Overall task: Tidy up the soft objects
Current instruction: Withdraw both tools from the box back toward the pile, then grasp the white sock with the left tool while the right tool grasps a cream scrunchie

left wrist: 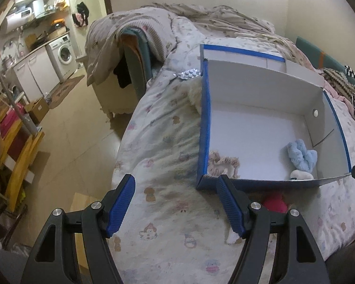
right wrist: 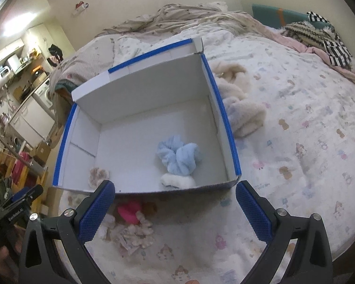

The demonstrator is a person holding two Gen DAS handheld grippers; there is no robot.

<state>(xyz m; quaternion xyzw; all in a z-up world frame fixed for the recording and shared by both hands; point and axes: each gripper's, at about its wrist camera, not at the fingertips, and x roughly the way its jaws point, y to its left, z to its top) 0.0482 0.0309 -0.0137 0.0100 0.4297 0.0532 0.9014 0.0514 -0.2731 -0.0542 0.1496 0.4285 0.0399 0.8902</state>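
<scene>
A white box with blue rim [left wrist: 207,108] [right wrist: 224,111] sits on the bed. Inside lie a light blue fluffy scrunchie [left wrist: 301,155] [right wrist: 178,157], a white fluffy item [left wrist: 301,174] [right wrist: 178,181] and a beige frilly scrunchie [left wrist: 222,163] [right wrist: 98,175]. A pink soft item [left wrist: 275,202] [right wrist: 130,211] and pale fluffy pieces [right wrist: 136,233] lie on the bed in front of the box. My left gripper [left wrist: 175,203] is open and empty, near the box's front left corner. My right gripper [right wrist: 175,210] is open and empty, in front of the box.
A cream fluffy blanket [right wrist: 239,101] lies right of the box. A foil pill pack [left wrist: 189,73] lies by the box's far left corner. The bed edge [left wrist: 123,146] drops to the floor on the left. Rumpled bedding [right wrist: 201,14] lies behind.
</scene>
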